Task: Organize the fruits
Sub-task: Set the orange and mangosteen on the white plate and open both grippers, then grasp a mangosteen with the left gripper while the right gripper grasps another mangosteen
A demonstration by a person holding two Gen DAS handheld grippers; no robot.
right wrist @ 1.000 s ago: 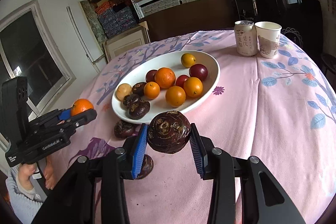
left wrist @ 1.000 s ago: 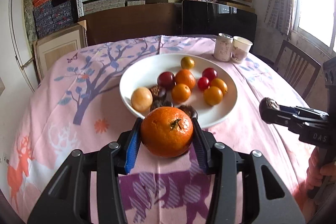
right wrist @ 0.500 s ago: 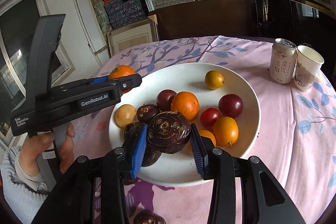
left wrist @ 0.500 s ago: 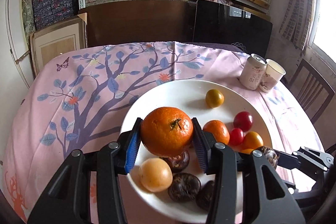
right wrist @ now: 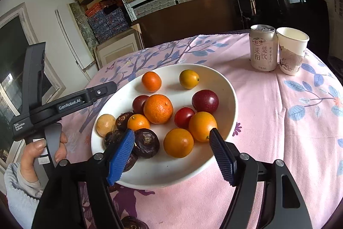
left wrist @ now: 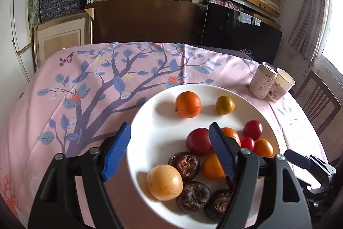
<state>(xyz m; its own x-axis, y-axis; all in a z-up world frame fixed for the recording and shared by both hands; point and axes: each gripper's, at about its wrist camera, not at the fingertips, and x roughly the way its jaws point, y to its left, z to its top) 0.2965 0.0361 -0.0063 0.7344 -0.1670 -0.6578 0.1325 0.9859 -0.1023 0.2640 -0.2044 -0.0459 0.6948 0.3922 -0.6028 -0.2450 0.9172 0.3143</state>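
Both claws opening and empty, left claw [left wrist: 169, 153] and right claw [right wrist: 171, 156] above the white plate [right wrist: 227, 87] of fruit on the tabletop; likely risk: loose orange [left wrist: 188, 104] rolling off, or dark fruit [right wrist: 130, 222] below being missed.

a dark fruit [right wrist: 134, 223] on the tablecloth is cut off by the bottom edge.
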